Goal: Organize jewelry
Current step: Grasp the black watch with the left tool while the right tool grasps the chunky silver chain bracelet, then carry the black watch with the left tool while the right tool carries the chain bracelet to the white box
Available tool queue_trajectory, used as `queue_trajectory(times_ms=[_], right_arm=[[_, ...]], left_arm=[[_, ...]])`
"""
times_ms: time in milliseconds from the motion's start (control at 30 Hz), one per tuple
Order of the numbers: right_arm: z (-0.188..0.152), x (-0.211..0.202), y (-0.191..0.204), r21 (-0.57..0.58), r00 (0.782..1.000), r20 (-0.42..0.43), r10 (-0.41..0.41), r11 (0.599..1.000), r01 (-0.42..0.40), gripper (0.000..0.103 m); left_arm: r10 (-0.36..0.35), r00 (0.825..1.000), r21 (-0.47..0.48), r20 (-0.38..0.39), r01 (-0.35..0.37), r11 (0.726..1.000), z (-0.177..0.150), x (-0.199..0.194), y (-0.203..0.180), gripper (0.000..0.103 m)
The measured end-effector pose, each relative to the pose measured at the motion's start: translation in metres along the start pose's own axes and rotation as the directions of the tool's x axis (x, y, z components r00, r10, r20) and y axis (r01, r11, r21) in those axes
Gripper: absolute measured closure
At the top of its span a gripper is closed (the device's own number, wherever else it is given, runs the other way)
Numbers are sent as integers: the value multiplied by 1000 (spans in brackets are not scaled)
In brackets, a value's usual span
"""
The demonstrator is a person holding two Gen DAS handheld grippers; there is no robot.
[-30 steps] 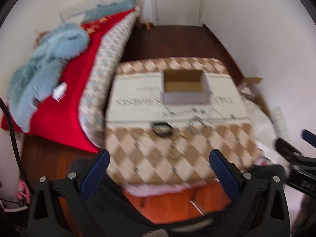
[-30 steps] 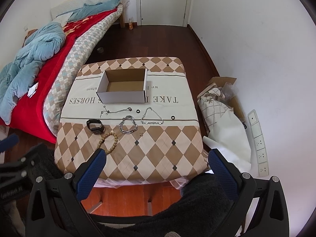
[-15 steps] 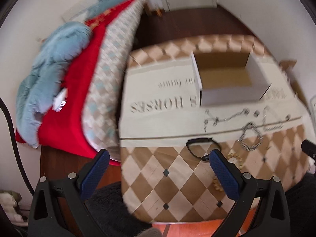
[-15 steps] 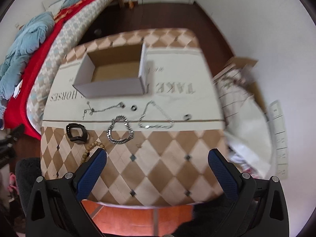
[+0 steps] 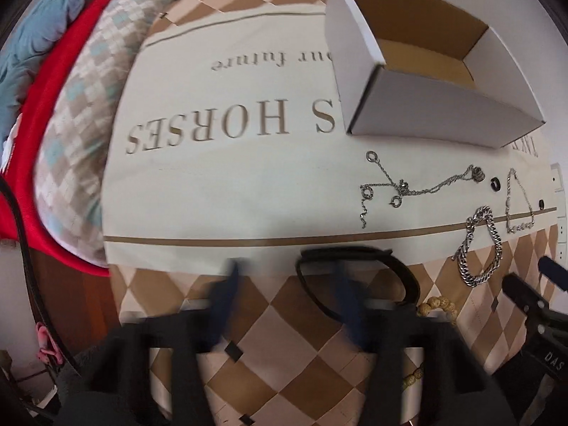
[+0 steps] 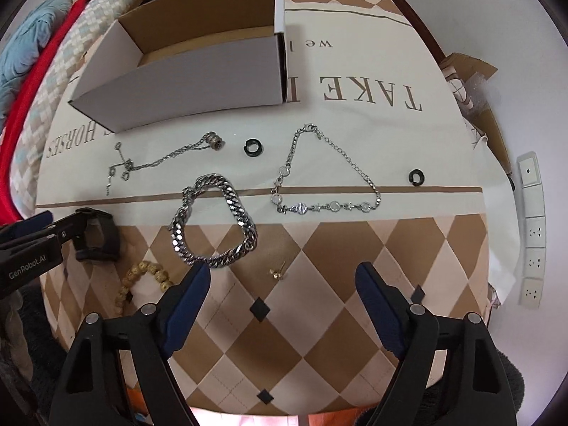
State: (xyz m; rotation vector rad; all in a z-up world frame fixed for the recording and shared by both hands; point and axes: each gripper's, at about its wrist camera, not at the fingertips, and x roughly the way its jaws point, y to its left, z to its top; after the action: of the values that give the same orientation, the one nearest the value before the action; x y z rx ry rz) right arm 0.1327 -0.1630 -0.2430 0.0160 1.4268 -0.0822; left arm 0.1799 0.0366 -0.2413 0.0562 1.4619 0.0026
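L hand-held gripper [image 5: 284, 301] closing over black band [image 5: 358, 277] nr bench's front-left edge, grip unconfirmed (blurred); R hand-held gripper [image 6: 280, 294] narrowing, empty, around gold stud [image 6: 277, 272], box [image 6: 177, 71] awaits.

Even soft daylight, faint shadows, strong fisheye bending at dark rims, left gripper [image 5: 284, 298] motion-blurred, right view sharp

blurred: left tool [image 5: 284, 294] fingers, closing over black band [image 5: 355, 273] | hidden: part of bead bracelet [image 5: 436, 307] | contact: unclear
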Motion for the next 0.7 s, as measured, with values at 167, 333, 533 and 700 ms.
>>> queue_trajectory(times_ms=[167,333,533,700], right_arm=[[4,7,4,-27,999,32,-12,1000,13,27],[-1,19,18,-89,997,70,-12,996,18,45],[-15,19,30,-140,989,149,3,990,19,95],[-19,10,-2,-23,983,162,84,996,-81,95]], left_arm=[[7,999,43,43,-9,999,-6,1,-6,100],[70,995,38,73,-73,997,-12,-3,3,101],[97,992,22,81,-99,995,-22,-9,9,102],[96,990,21,100,-99,995,-25,-16,3,102]])
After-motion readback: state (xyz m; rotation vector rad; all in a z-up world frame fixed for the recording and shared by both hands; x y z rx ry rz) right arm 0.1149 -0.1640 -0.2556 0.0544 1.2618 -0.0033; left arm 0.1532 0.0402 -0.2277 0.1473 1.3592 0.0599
